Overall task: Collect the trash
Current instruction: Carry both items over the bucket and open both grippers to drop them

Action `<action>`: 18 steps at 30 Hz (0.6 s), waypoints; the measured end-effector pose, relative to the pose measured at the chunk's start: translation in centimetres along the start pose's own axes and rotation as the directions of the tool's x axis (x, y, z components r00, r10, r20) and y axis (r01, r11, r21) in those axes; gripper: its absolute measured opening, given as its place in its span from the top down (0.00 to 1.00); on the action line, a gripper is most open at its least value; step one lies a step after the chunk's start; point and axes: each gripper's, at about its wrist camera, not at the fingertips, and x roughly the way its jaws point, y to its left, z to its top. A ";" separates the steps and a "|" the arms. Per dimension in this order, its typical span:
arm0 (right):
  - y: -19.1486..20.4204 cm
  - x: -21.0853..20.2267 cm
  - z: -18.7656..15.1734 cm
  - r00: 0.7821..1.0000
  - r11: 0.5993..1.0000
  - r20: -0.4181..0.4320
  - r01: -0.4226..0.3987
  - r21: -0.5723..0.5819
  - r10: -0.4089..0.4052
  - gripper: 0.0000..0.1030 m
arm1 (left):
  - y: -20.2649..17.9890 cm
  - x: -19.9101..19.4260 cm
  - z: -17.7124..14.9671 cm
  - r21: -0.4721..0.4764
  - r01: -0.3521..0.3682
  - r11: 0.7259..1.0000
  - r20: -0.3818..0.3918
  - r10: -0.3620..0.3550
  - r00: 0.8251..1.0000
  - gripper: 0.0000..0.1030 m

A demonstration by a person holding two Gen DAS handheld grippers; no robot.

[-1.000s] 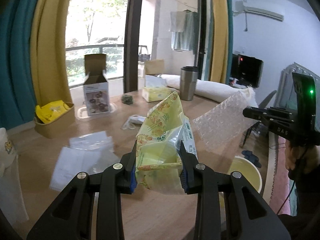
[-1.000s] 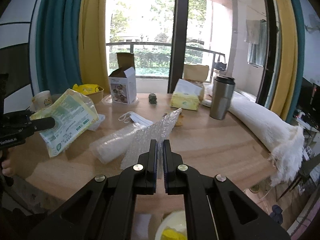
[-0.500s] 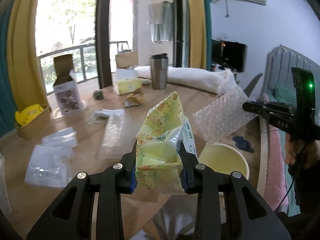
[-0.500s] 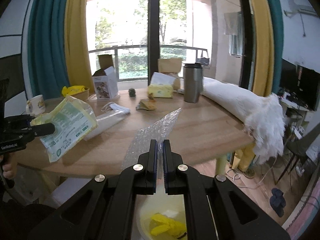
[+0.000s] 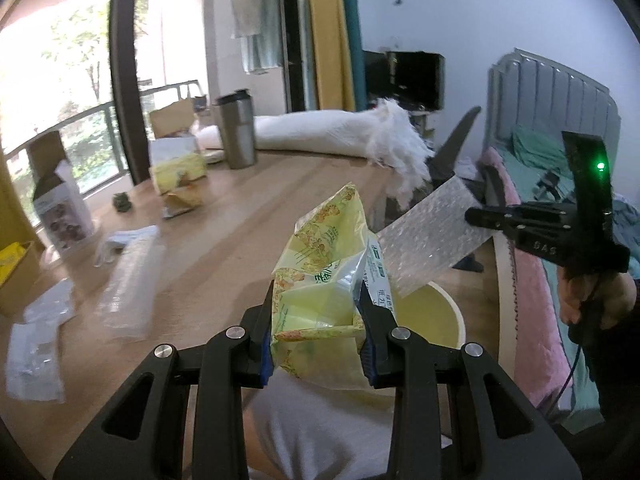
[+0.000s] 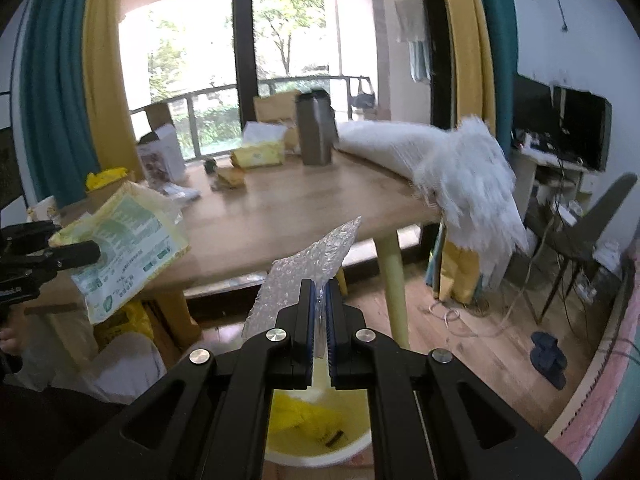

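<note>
My left gripper [image 5: 318,300] is shut on a yellow-green snack bag [image 5: 324,280] and holds it in the air off the table's near edge. The bag also shows in the right wrist view [image 6: 124,248]. My right gripper [image 6: 319,300] is shut on a sheet of bubble wrap [image 6: 308,264], which also shows in the left wrist view [image 5: 428,236]. A pale yellow bin [image 6: 320,432] with yellow trash inside stands on the floor below both grippers; its rim shows in the left wrist view [image 5: 444,320].
The wooden table [image 5: 224,240] bears clear plastic wrappers [image 5: 128,280], a steel tumbler [image 5: 236,132], a tissue pack [image 5: 180,172], a small carton [image 5: 60,204] and a white fringed cloth [image 5: 340,136]. A chair [image 6: 588,232] and slippers [image 6: 548,354] are on the right.
Both grippers have swung right, away from the table and toward the bin, each still holding its piece. The bin now lies right below the right gripper.
</note>
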 end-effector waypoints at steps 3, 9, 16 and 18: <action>-0.9 1.0 -1.3 0.999 1.000 -0.036 0.006 0.018 -0.005 0.95 | -1.3 1.2 -0.3 0.026 0.021 0.999 -0.023 -0.020 1.000 0.66; -1.9 4.1 -4.0 0.990 0.999 -0.142 0.023 0.030 -0.019 0.95 | -2.5 3.4 -0.8 0.058 0.044 0.997 -0.069 -0.040 0.997 0.66; -2.7 6.7 -6.1 0.975 1.000 -0.223 0.012 0.025 -0.006 0.92 | -3.5 6.1 -0.9 0.074 0.064 0.995 -0.124 -0.055 0.991 0.66; -3.1 6.8 -6.3 0.974 1.000 -0.226 0.012 0.029 -0.005 0.89 | -4.0 6.9 -1.0 0.079 0.079 0.994 -0.149 -0.067 0.987 0.66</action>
